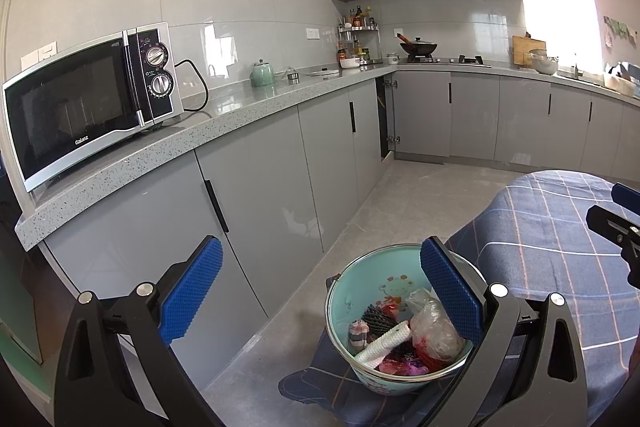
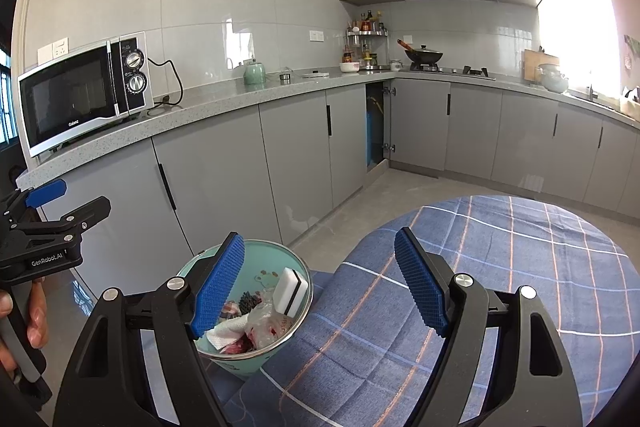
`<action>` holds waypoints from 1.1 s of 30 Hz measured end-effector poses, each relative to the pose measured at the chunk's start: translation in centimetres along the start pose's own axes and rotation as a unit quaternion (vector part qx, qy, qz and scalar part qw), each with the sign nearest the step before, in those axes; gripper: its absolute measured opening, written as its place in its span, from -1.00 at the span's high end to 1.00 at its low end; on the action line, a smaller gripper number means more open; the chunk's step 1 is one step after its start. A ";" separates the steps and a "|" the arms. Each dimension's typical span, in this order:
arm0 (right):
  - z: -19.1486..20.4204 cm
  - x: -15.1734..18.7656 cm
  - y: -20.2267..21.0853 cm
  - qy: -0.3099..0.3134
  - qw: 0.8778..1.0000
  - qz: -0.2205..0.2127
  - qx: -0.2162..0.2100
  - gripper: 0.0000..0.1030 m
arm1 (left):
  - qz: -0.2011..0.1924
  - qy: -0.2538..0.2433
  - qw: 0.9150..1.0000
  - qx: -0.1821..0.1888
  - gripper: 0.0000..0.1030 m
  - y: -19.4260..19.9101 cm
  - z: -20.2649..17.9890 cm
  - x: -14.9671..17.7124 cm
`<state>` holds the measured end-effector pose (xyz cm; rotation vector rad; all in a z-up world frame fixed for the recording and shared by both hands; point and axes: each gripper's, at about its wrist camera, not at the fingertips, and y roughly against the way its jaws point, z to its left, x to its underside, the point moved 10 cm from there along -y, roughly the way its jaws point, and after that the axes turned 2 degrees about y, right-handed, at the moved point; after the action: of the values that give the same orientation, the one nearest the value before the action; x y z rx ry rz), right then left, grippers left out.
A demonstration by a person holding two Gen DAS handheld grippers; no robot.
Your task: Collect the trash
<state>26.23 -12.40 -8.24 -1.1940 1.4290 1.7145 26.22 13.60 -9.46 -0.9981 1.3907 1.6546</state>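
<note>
2 blue pads frame my left wrist view: the left gripper [image 1: 320,291] stands wide open with nothing between its fingers, hanging above the teal trash bucket [image 1: 360,287]. I see the bucket on a blue plaid cloth [image 1: 560,247], holding a crumpled plastic bag [image 1: 434,331], a white paper roll [image 1: 382,345] and some red scraps [image 1: 394,367]. A microwave [image 1: 88,99] sits on the grey counter [image 1: 248,107] to the left. From my right wrist view, the right gripper [image 2: 320,287] is also spread wide and empty, over the edge where bucket [image 2: 192,267] meets cloth [image 2: 520,267]. Here a white sponge [image 2: 290,291] leans inside the bucket's rim. At far left, a hand [image 2: 20,323] grips the other gripper's handle.
</note>
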 end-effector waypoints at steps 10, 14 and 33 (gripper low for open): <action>0.1 0.0 0.1 -0.003 1.000 -0.005 0.001 -0.57 | 0.002 -0.003 1.000 0.002 -0.89 0.0 -0.3 0.0; 0.1 0.0 0.1 -0.002 1.000 -0.005 0.001 -0.57 | 0.003 -0.007 1.000 0.002 -0.89 0.0 -0.4 0.1; 0.1 -0.3 0.4 -0.004 1.000 -0.009 -0.002 -0.57 | 0.009 -0.013 1.000 -0.003 -0.90 -0.3 -0.6 0.2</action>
<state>25.93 -12.37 -7.82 -1.1973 1.4077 1.7083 26.49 13.03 -9.83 -0.9654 1.3829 1.6803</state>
